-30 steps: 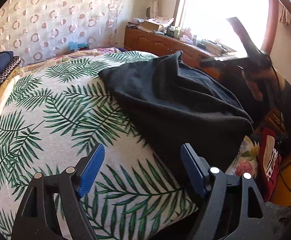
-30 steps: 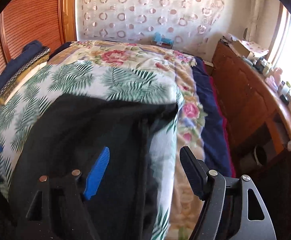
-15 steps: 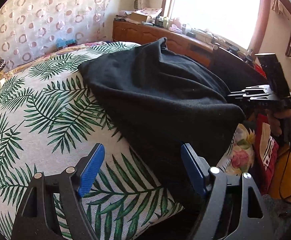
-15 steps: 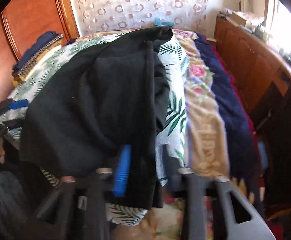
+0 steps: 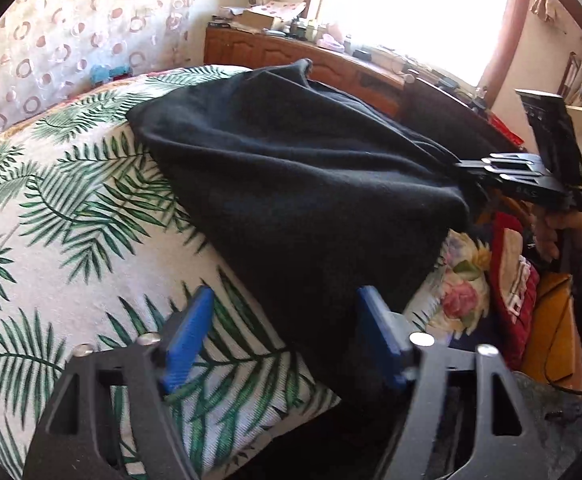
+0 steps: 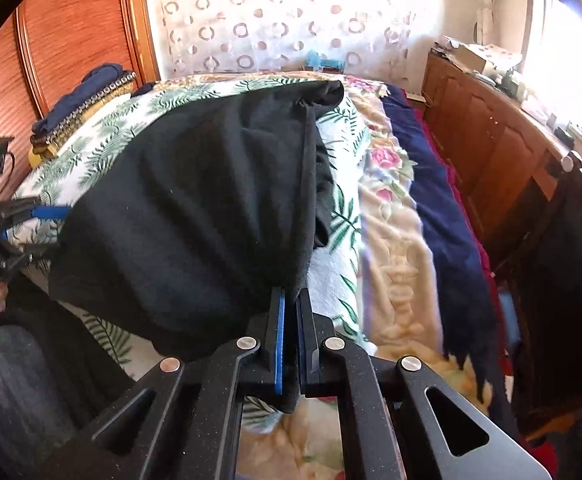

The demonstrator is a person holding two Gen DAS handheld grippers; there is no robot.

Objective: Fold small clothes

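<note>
The right gripper (image 6: 289, 316) has its blue pads pressed together on the near edge of the black garment (image 6: 195, 208), a fold of cloth pinched between them and hanging below. The left gripper (image 5: 283, 336) stands with its jaws wide apart and nothing between them, just over the garment's other near corner at the edge of the bed. The garment lies spread over the leaf-print sheet (image 5: 71, 216), running back across the bed, with a wooden dresser (image 6: 491, 148) alongside under the bright window.
</note>
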